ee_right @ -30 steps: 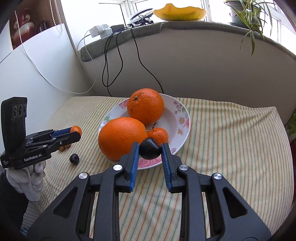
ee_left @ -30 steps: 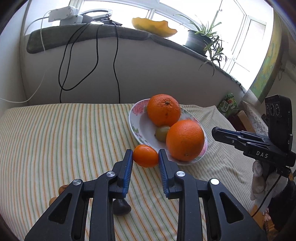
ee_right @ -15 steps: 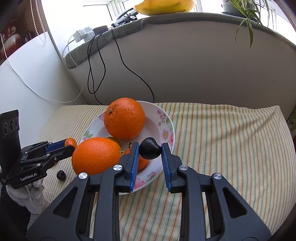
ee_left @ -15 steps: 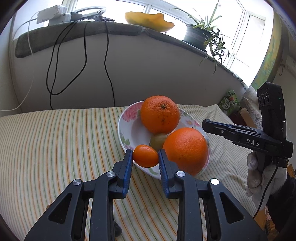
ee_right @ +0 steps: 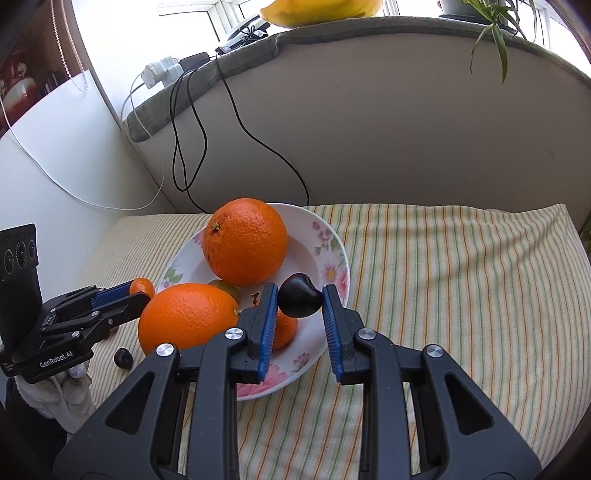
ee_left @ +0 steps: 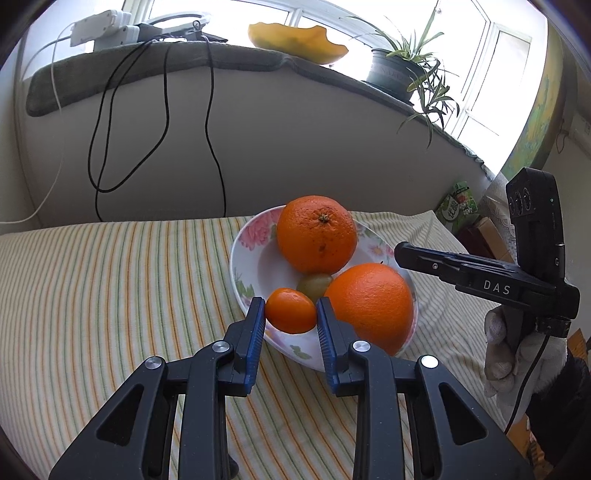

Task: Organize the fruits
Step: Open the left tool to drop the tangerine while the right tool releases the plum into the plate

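The left gripper (ee_left: 291, 312) is clamped on a small mandarin (ee_left: 291, 311) over the floral plate's (ee_left: 255, 236) seven o'clock rim. The right gripper (ee_right: 300, 300) pinches a dark cherry (ee_right: 299, 300) above the plate's four o'clock side. Two large oranges (ee_left: 317, 233) and a green grape (ee_left: 314, 285) lie in the plate.

Glossy floral plate (ee_left: 246, 254) on matt striped cloth (ee_left: 110, 280).

Beyond my tool, a potted plant (ee_left: 400, 72), yellow dish (ee_left: 297, 40) and power strip (ee_left: 98, 28) with black cables (ee_left: 162, 122) line the windowsill.
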Action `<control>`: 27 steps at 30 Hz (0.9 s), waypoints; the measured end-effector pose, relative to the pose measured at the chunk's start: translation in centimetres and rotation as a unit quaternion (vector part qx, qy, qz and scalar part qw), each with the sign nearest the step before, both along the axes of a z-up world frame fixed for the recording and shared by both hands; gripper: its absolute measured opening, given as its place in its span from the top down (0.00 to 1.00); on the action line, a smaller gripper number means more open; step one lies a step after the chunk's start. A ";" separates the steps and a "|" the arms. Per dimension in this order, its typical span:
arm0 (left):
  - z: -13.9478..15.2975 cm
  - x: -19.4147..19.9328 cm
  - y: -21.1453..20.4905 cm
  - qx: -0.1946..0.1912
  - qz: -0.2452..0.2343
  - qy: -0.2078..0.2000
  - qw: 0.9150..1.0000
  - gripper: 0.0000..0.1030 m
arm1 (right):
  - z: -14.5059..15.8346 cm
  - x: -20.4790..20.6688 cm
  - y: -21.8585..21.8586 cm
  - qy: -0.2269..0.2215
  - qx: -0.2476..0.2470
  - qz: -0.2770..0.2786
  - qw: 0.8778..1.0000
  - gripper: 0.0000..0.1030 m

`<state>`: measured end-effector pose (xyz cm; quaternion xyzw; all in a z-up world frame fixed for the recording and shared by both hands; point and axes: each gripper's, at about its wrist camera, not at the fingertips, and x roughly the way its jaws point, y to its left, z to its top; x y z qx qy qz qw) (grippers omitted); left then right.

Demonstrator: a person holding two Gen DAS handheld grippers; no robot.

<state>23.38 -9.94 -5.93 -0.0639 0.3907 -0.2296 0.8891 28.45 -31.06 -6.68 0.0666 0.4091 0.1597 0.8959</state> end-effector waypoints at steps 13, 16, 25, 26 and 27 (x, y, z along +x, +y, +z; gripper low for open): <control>0.2 0.1 0.1 0.000 0.006 -0.002 1.000 0.61 | 0.5 -0.2 -0.1 -0.012 0.002 -0.004 1.000 0.40; 0.3 0.0 0.2 -0.001 0.007 -0.003 1.000 0.61 | 0.8 -0.3 -0.4 -0.011 0.008 -0.008 1.000 0.39; 0.7 -1.1 0.4 0.025 0.020 -0.013 0.999 0.40 | 1.5 -1.4 -0.3 -0.024 -0.007 -0.024 0.999 0.13; 0.8 -1.2 0.4 0.031 0.023 -0.015 0.999 0.39 | 1.6 -1.5 -0.3 -0.025 -0.011 -0.025 0.999 0.13; 0.8 -1.4 0.5 0.037 0.027 -0.016 0.999 0.37 | 1.7 -1.7 -0.2 -0.026 -0.014 -0.027 0.999 0.13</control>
